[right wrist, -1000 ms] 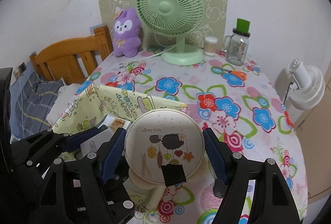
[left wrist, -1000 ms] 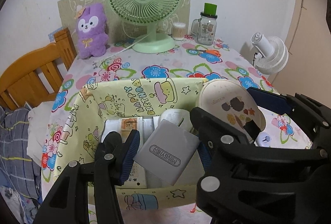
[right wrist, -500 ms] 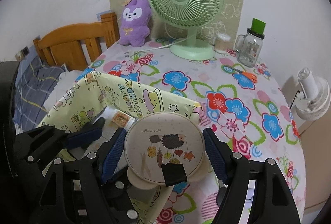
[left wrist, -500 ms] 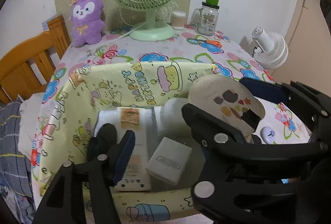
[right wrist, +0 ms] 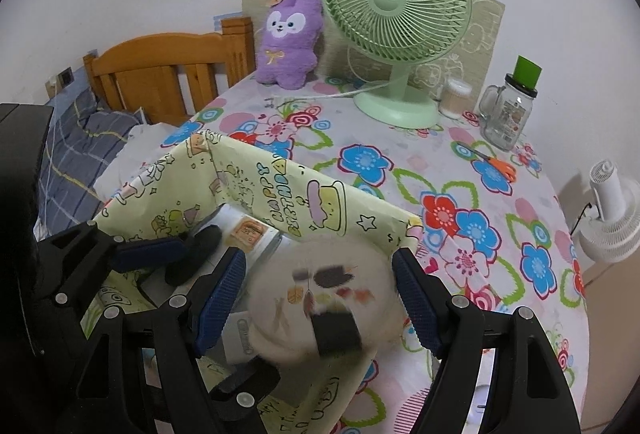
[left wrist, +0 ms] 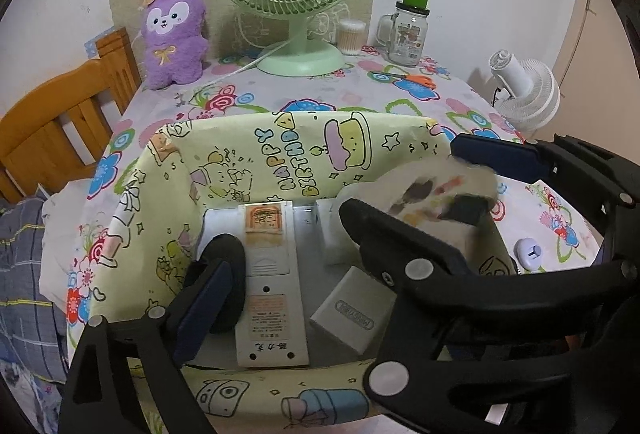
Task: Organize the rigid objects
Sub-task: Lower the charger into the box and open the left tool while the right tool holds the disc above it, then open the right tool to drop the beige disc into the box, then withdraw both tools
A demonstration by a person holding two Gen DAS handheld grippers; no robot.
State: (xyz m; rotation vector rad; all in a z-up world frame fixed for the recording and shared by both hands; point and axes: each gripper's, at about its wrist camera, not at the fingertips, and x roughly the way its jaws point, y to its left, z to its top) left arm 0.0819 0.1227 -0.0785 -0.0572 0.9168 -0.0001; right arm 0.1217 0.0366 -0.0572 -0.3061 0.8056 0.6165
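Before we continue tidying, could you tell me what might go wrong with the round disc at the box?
1. The disc is blurred between the right gripper's opening jaws, right at the box's thin wall near a corner; it may catch the rim, dent it or tumble outside.
2. If it lands inside, it could strike the charger lying loose below.

"HAPPY BIRTHDAY" stands upside down on the yellow box (left wrist: 304, 149); other labels are too small to read.
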